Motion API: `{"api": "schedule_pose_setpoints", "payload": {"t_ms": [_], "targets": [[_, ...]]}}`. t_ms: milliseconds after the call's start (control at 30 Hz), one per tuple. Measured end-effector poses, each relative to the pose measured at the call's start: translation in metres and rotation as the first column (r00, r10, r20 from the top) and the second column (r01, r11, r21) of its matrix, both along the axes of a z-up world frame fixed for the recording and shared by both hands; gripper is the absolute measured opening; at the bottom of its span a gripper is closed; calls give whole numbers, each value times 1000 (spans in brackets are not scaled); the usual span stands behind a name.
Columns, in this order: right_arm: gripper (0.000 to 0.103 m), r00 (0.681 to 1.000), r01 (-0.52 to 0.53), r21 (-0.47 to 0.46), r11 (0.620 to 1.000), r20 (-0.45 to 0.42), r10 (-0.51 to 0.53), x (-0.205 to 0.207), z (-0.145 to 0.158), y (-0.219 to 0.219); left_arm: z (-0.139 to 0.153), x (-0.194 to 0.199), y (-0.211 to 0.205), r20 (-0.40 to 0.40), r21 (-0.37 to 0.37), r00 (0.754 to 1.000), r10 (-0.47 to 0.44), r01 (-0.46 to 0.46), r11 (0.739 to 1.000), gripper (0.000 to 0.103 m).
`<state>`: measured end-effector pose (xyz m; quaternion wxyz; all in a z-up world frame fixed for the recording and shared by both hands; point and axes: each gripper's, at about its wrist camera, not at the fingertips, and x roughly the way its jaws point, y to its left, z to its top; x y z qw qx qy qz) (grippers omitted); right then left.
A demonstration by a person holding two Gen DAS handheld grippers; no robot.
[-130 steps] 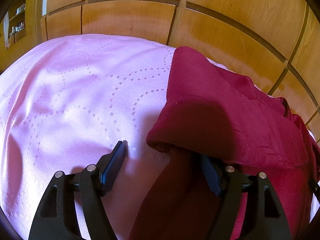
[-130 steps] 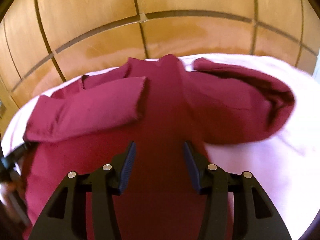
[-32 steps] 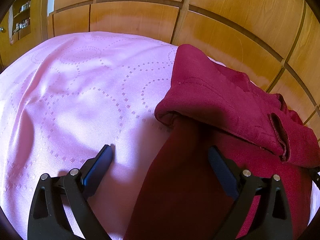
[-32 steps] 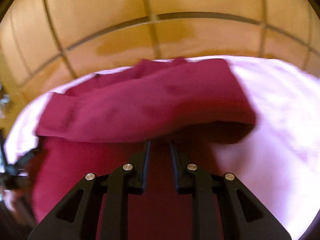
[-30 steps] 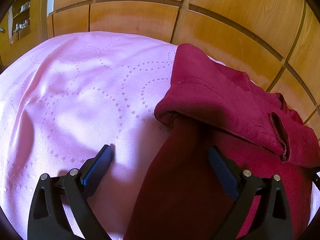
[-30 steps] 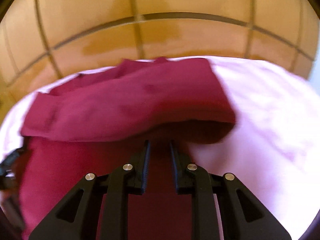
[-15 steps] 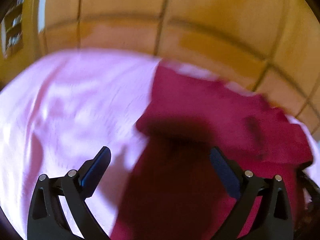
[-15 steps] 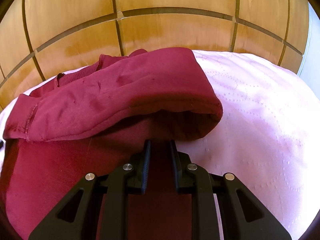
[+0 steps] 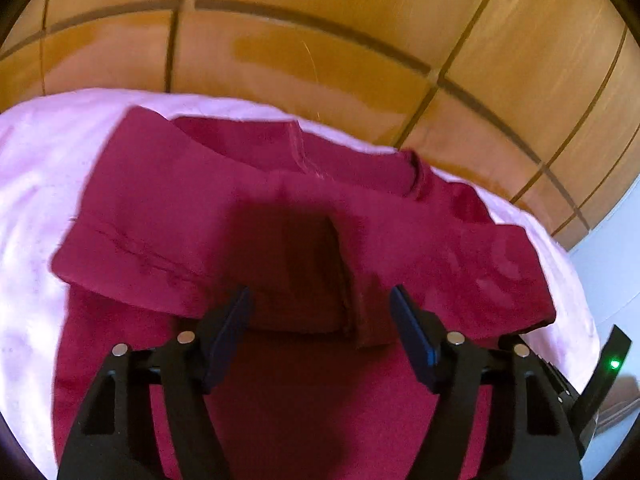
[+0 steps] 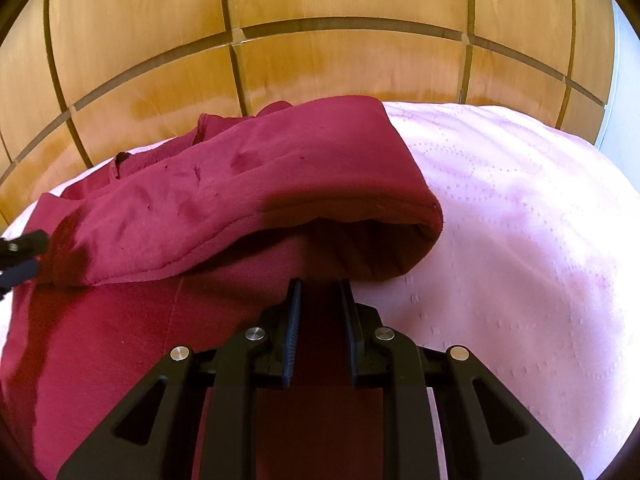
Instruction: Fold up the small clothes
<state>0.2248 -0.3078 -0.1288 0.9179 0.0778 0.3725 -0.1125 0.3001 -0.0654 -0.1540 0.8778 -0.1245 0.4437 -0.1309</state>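
Observation:
A maroon garment (image 9: 192, 200) lies partly folded on a pink patterned cloth (image 9: 28, 184). My left gripper (image 9: 320, 304) hovers over its middle. The jaws are closing, and a folded-over flap with a stitched hem sits between them, untouched by the pads. In the right wrist view the same garment (image 10: 280, 176) arches in a thick fold just ahead of my right gripper (image 10: 321, 292). That gripper is shut on a strip of the maroon fabric near the garment's right edge. What lies under the fold is hidden.
A wood-panelled wall (image 9: 320, 48) rises right behind the pink cloth's far edge. Bare pink cloth (image 10: 520, 240) spreads to the right of the garment. The other gripper's black body with a green light (image 9: 604, 376) shows at the lower right of the left wrist view.
My left gripper has swung right, from the garment's left edge over the pink cloth to above its middle, and its jaws have narrowed. The right gripper stays shut on the fabric.

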Motion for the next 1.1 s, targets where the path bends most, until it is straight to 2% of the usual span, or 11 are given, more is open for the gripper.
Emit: {"api": "schedule_pose_setpoints", "payload": {"t_ms": [133,200,300,367,533,567,600,667,867,967,1100], "targets": [[18,1000,1,12,1000,6,-1,0,-1,-2,-11,9,-13,-34,27,999,-27,28,999,69],[18,1000,2,21,1000,10,-2,0,-2,-4,-12,10,-16,-33,20,999,-39,40,999,58],[18,1000,2,32,999,15,-2,-1,-2,-6,-10,11,-21,-35,32,997,-68,69,997,33],[18,1000,2,38,999,17,-2,-1,-2,-7,-6,13,-18,-33,22,996,-86,86,996,3],[18,997,26,44,999,69,-29,-10,2,-10,9,10,1,-15,-79,997,-79,78,994,2],[23,995,40,47,998,85,-44,-13,4,-12,12,10,5,-6,-84,997,-72,72,994,2],[36,993,54,57,997,98,-59,-15,5,-15,14,9,9,0,-91,998,-66,65,994,2],[47,988,104,84,991,106,-113,-19,6,-25,16,9,18,0,-111,999,-51,51,992,2],[47,980,154,211,965,92,-176,-19,4,-46,15,9,43,7,-108,1000,-10,11,994,2],[57,975,177,292,940,80,-209,-13,4,-59,11,9,58,-4,-121,1000,1,-1,993,2],[57,979,161,293,942,70,-189,0,5,-58,9,10,65,13,-93,1000,6,-5,996,2]]}}
